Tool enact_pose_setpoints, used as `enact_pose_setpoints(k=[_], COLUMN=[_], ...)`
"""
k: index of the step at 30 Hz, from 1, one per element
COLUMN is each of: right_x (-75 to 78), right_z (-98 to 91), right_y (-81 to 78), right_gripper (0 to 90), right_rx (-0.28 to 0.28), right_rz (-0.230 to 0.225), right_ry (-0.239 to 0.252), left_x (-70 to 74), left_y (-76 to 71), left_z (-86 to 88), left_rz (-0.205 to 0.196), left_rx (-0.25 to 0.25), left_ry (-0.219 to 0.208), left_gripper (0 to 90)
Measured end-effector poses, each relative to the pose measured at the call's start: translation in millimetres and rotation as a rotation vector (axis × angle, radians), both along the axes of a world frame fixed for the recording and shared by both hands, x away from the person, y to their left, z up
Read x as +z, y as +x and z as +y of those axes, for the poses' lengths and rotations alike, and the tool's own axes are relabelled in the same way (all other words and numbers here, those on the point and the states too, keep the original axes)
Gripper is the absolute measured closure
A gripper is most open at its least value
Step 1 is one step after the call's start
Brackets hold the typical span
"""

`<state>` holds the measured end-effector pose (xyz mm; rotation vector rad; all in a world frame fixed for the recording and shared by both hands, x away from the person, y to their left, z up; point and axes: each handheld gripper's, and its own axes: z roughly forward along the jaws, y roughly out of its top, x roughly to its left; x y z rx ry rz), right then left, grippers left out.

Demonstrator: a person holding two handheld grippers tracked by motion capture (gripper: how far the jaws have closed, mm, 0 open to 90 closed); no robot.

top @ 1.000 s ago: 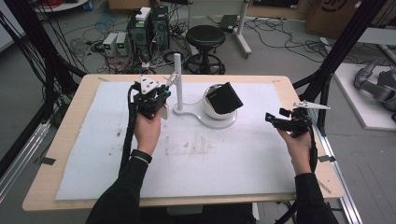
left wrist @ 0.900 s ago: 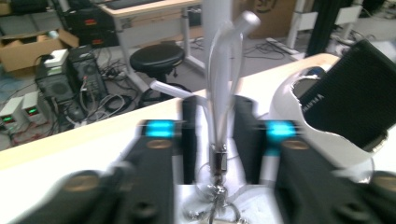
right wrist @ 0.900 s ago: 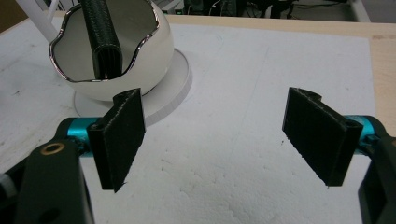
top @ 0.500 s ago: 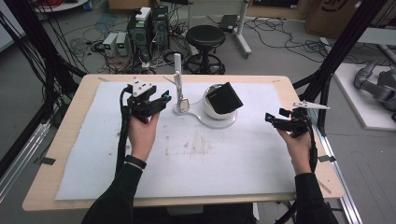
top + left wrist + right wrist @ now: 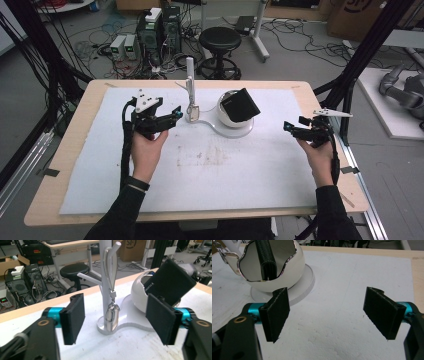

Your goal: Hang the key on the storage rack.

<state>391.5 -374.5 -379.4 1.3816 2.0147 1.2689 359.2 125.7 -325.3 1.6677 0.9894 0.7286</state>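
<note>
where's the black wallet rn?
In the high view the black wallet stands tilted in the white bowl at the table's far centre, just right of the white hook stand, between both hand-held grippers.

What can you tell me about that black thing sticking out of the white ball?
It is a black wallet, flat and folded, with a grainy leather look. It stands tilted in the opening of a round white bowl with a shiny wavy rim, leaning on that rim, upper half poking out. The right gripper view shows its folded layers edge-on. The bowl sits on a white base on the table. Neither gripper touches it.
</note>
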Motion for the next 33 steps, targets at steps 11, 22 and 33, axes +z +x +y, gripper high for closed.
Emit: enact_pose_setpoints(k=[11, 22, 33], right_x=[-2.2, -6.0, -6.7], right_z=[-0.4, -2.8, -2.6], right_y=[-2.0, -1.8, -1.6], right_gripper=[21.6, 21.6, 21.6], right_rx=[-0.006, -0.011, -0.009], right_rz=[0.010, 0.019, 0.021], right_ry=[-0.021, -0.033, -0.039], left_x=[-3.7, -5.0, -6.1], left_y=[-12.7, -13.3, -13.4], left_z=[12.1, 20.0, 25.2], left_rz=[-0.017, -0.017, -0.020], left_rx=[-0.001, -0.012, 0.000], left_ry=[0.019, 0.009, -0.004], left_gripper=[20.9, 19.4, 16.9])
